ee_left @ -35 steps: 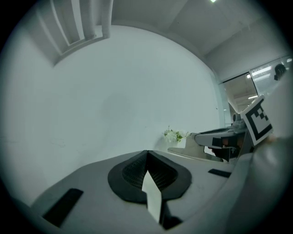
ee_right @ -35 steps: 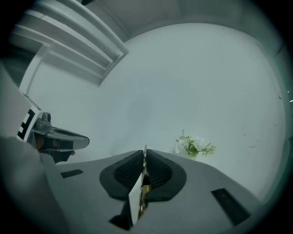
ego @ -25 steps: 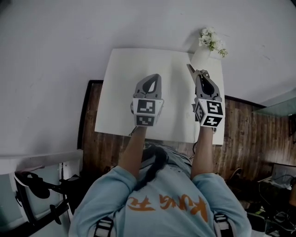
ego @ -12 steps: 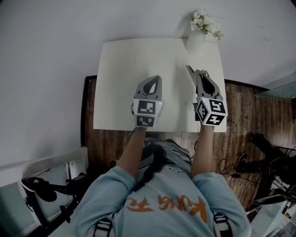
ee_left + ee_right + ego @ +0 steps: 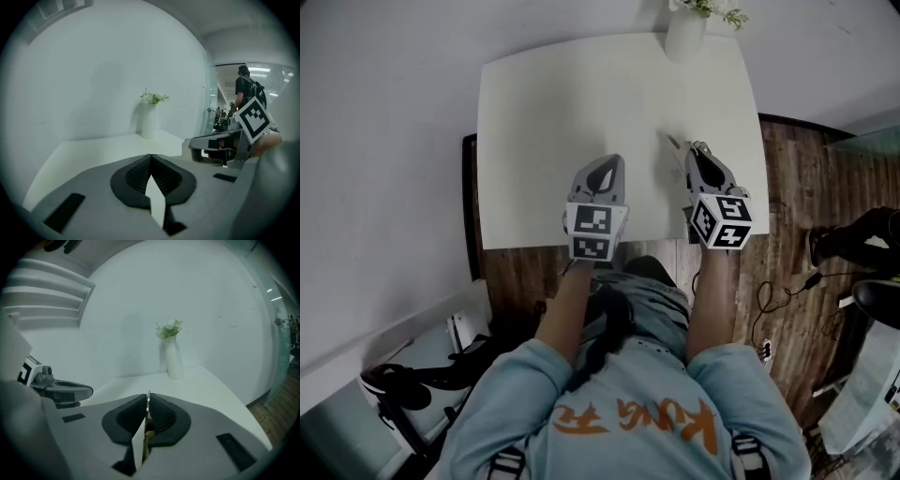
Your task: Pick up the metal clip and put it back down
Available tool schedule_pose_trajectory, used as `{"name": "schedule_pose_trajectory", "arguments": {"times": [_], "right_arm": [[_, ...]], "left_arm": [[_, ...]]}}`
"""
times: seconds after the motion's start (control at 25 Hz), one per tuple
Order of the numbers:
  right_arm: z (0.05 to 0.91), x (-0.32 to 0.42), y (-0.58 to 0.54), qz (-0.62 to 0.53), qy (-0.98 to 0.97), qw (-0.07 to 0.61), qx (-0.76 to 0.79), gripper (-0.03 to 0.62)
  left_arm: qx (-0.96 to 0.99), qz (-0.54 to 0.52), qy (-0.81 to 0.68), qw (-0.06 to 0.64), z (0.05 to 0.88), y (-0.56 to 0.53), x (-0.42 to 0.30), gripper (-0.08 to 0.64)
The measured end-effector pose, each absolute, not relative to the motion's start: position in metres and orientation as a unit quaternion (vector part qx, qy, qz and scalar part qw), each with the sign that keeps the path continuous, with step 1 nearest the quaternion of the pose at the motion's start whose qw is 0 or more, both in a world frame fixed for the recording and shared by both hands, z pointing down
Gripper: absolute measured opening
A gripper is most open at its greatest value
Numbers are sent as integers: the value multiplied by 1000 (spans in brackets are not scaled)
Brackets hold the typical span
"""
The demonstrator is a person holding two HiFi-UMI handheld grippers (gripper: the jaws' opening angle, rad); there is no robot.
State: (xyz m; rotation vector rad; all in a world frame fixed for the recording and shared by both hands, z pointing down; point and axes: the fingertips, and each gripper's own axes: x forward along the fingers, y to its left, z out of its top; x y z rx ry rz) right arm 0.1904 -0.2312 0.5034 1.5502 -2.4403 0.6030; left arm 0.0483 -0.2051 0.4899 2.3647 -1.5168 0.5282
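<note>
My right gripper (image 5: 678, 148) hovers over the right half of the white table (image 5: 562, 103), shut on a thin metal clip (image 5: 672, 142) that pokes out past its tips. In the right gripper view the clip (image 5: 147, 405) stands edge-on, pinched between the dark pads (image 5: 161, 416). My left gripper (image 5: 606, 164) hangs near the table's front edge, shut with nothing in it; its pads (image 5: 136, 174) meet at the tip in the left gripper view. The right gripper (image 5: 213, 143) also shows from the side there.
A white vase (image 5: 684, 33) with small flowers stands at the table's far right corner, against the white wall. Wooden floor (image 5: 787, 187) borders the table on the right, where someone's dark legs (image 5: 853, 234) show. A person (image 5: 246, 89) stands in the background.
Both grippers now sit nearer the table's front edge and farther from the vase than a second ago. The right gripper keeps its hold on the clip.
</note>
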Motion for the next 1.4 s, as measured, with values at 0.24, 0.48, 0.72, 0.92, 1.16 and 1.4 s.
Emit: {"name": "schedule_pose_trajectory", "arguments": {"times": [0.24, 0.48, 0.72, 0.92, 1.16, 1.4], "right_arm": [[542, 171, -206, 247, -826, 102, 496, 35], [566, 150, -195, 286, -829, 89, 472, 37], [586, 134, -184, 317, -830, 121, 443, 42], [592, 136, -189, 318, -820, 140, 455, 66], [599, 148, -197, 298, -804, 195, 477, 116], [546, 166, -227, 232, -812, 169, 507, 130]], "left_arm": [[813, 214, -513, 171, 528, -184, 45, 20], [807, 225, -513, 188, 550, -176, 35, 20], [806, 229, -509, 199, 563, -174, 35, 20], [807, 220, -511, 199, 559, -178, 34, 20], [805, 205, -522, 194, 547, -189, 32, 20], [791, 157, -564, 178, 505, -212, 7, 20]]}}
